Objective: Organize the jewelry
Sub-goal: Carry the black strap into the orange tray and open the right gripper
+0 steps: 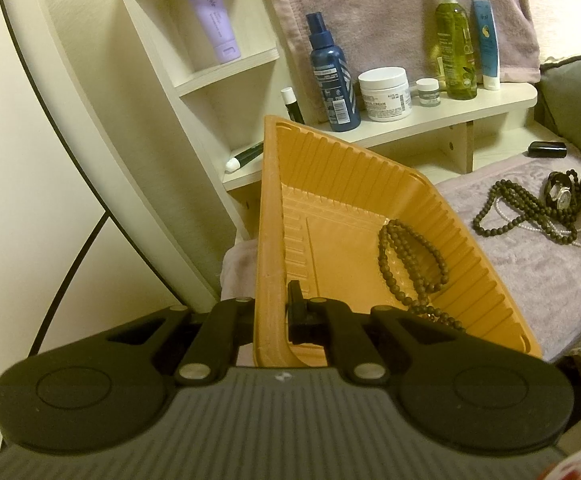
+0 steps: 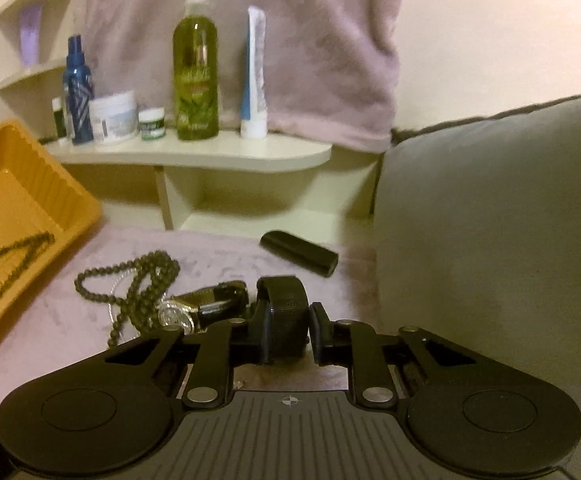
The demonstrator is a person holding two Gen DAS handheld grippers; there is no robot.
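The left tool point(image 1: 272, 312) is clamped on the near wall of the orange tray point(image 1: 274, 184), which already holds one bead necklace point(image 1: 412, 264). The right tool point(image 2: 286, 320) has its fingers around a black watch band point(image 2: 284, 312), seemingly touching it, just right of the tray. Beyond that, a second bead necklace point(image 2: 138, 284) and a silver watch point(image 2: 182, 314) lie on the towel point(image 2: 218, 256), so most sorting looks undone.

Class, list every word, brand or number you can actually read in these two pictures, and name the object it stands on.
"CREAM": on the label of the white round jar on the cream shelf; the line above it is too blurred.
Blue spray bottle: label print too small to read.
Green spray bottle, blue-and-white tube, lilac tube, small white jar: print blurred, unreadable.
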